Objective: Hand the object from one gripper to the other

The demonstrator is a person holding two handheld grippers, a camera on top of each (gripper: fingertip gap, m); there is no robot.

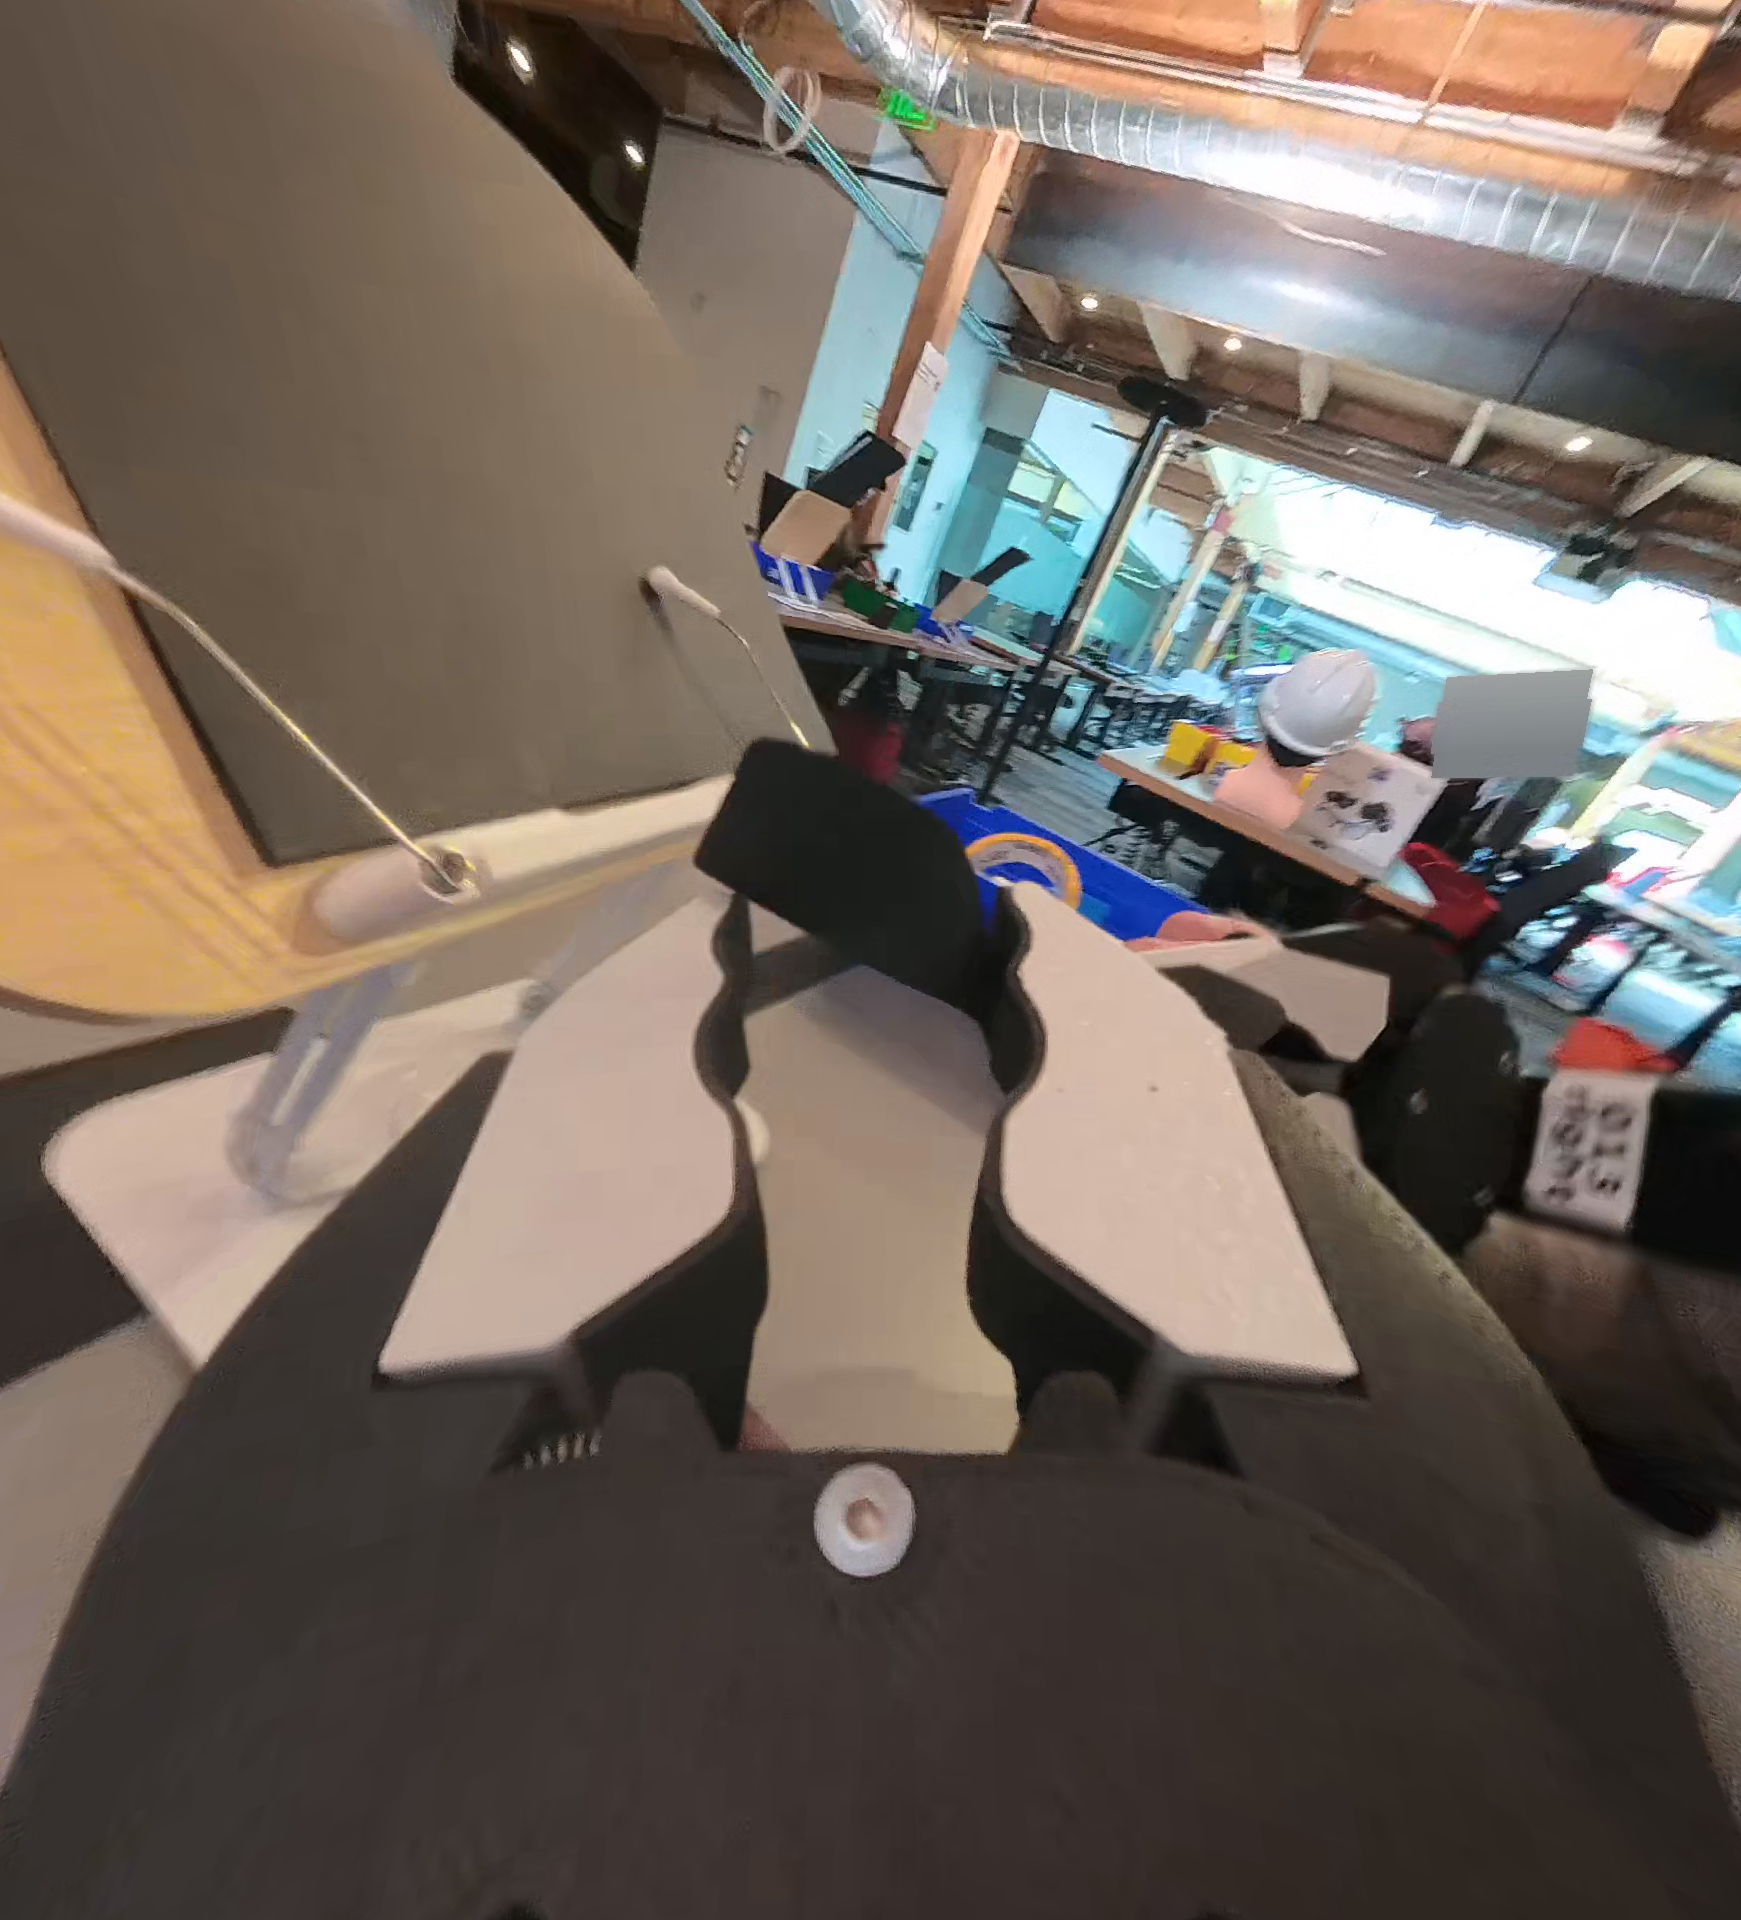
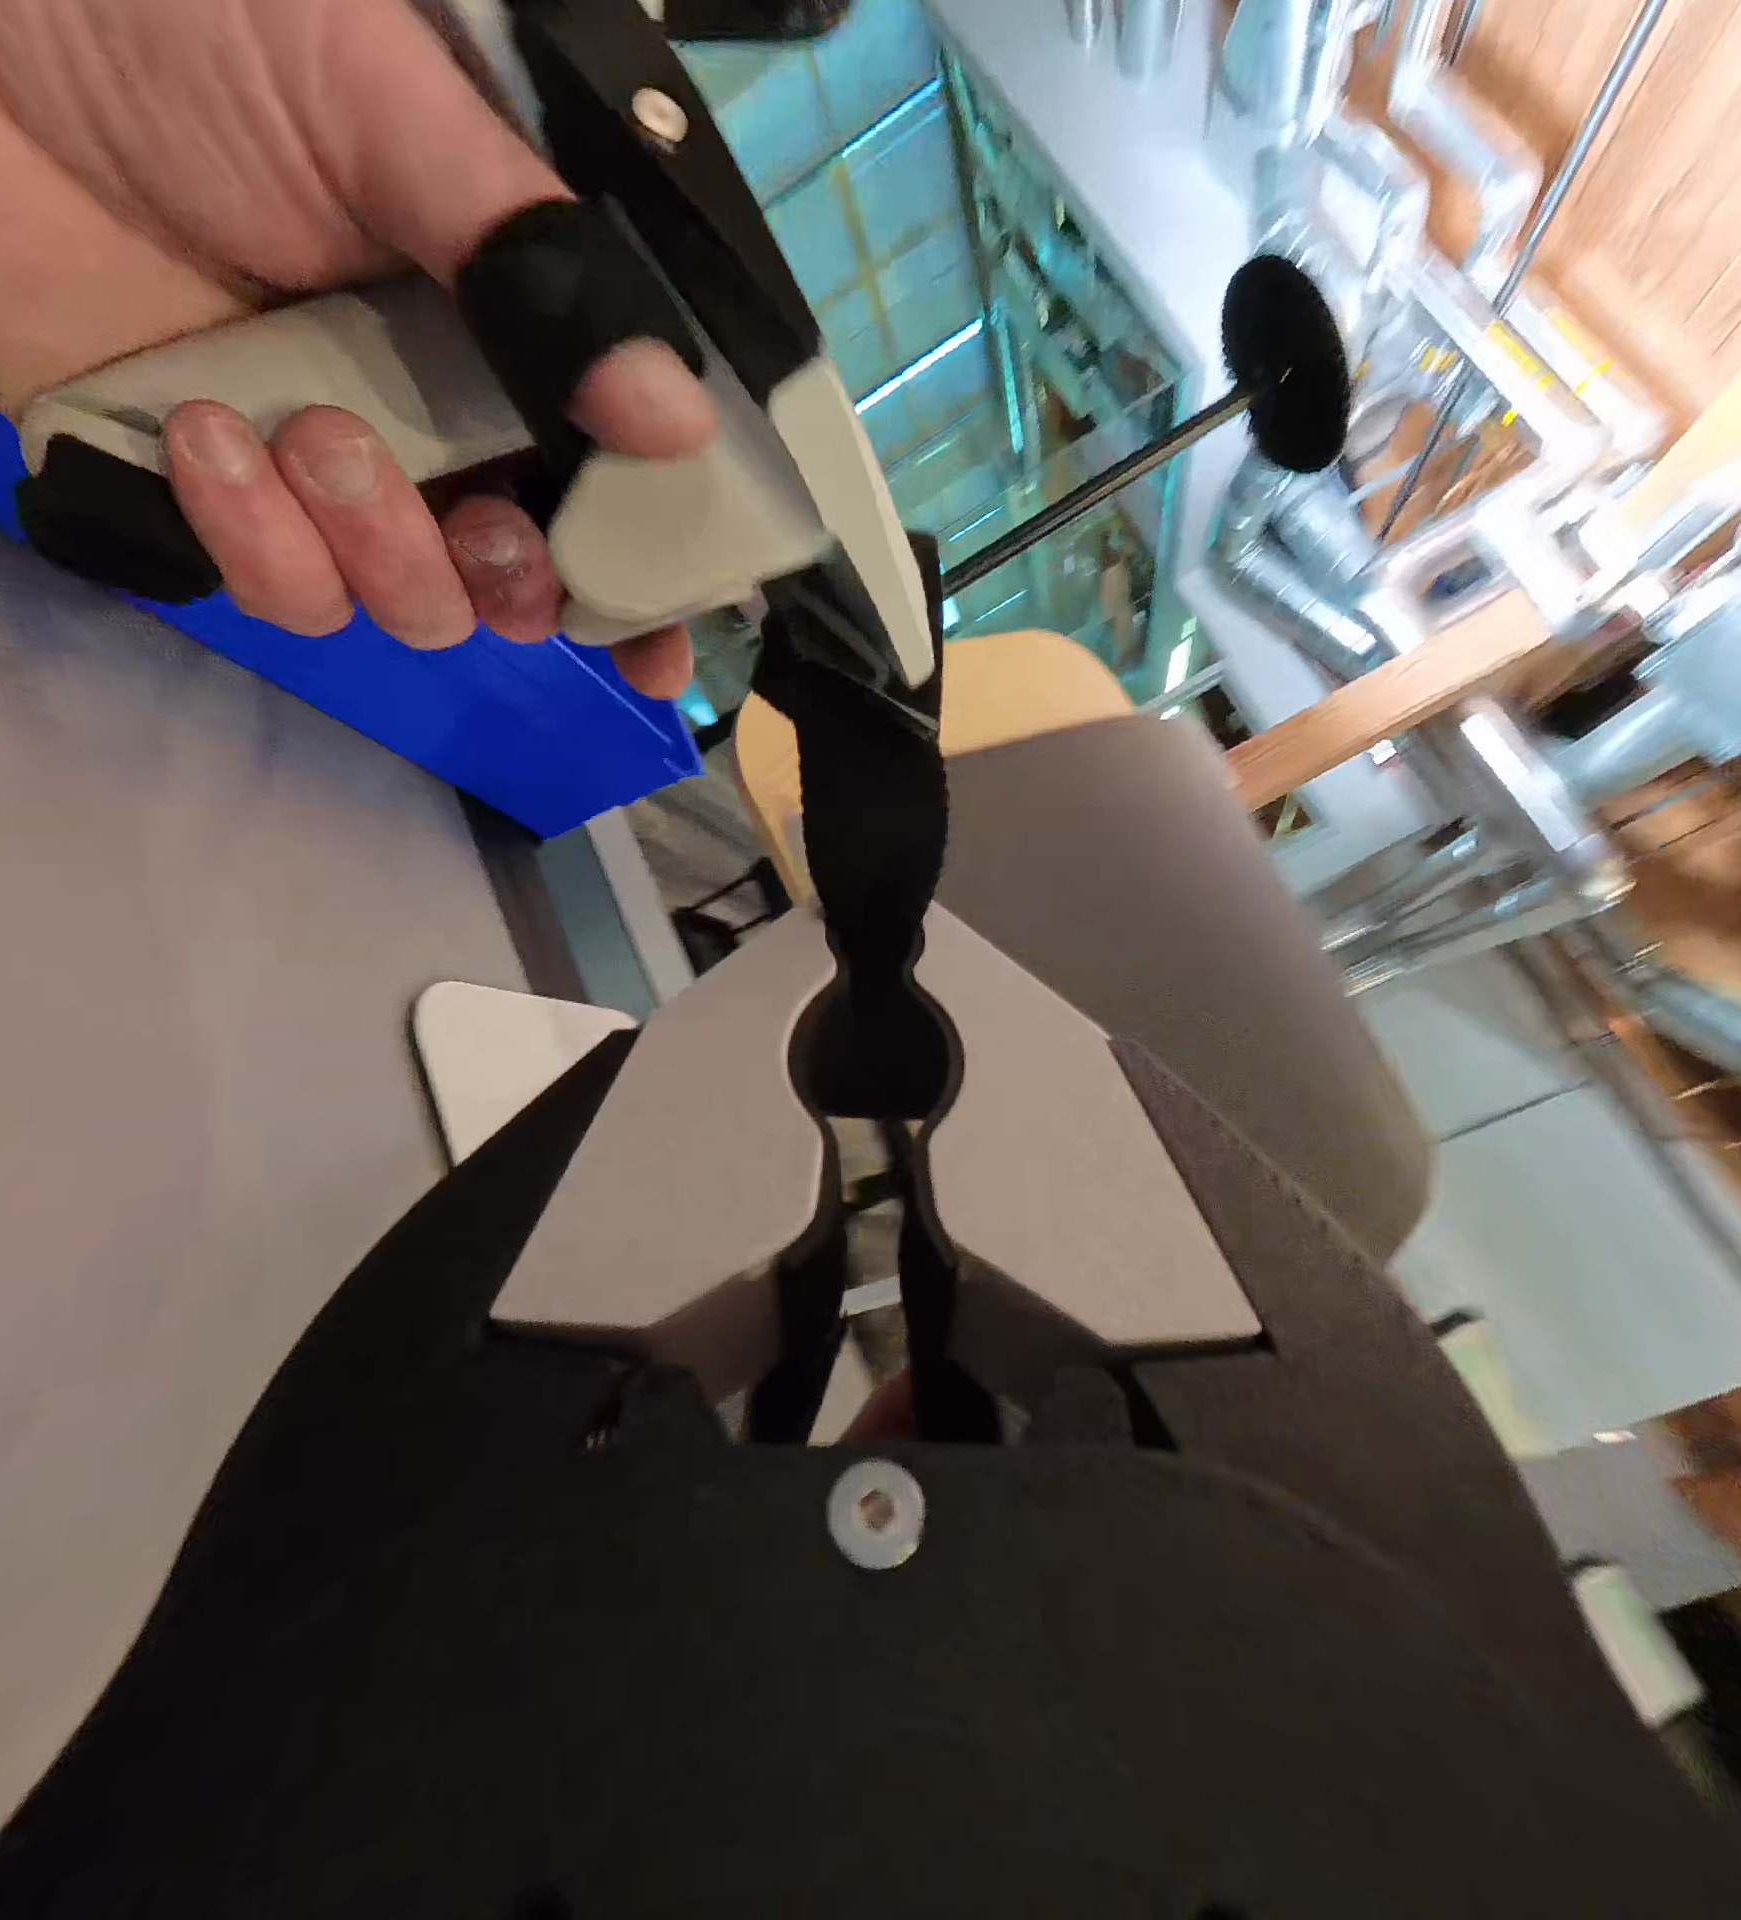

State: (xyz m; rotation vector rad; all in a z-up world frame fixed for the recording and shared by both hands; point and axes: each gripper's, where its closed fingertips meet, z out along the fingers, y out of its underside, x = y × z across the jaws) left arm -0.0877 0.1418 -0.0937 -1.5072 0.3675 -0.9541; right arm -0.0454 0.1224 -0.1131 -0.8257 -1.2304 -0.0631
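The object is a black fabric strap (image 2: 876, 800). In the right wrist view my right gripper (image 2: 876, 935) is shut on its lower end, pads pressed on it. The strap runs up to my left gripper (image 2: 887, 644), held in a person's hand (image 2: 326, 499). In the left wrist view my left gripper (image 1: 871, 914) is open. The strap (image 1: 824, 852) stands between its fingertips and leans on the right finger (image 1: 1074, 956), with a clear gap to the left finger (image 1: 658, 966). The right gripper's black body (image 1: 1448, 1122) shows at the right.
A blue bin (image 1: 1115, 883) holding a roll of tape (image 1: 1027, 862) sits just behind the grippers and also shows in the right wrist view (image 2: 409, 686). A curved wooden panel with grey padding (image 1: 326, 416) stands close on the left. A grey table (image 2: 170, 935) lies below.
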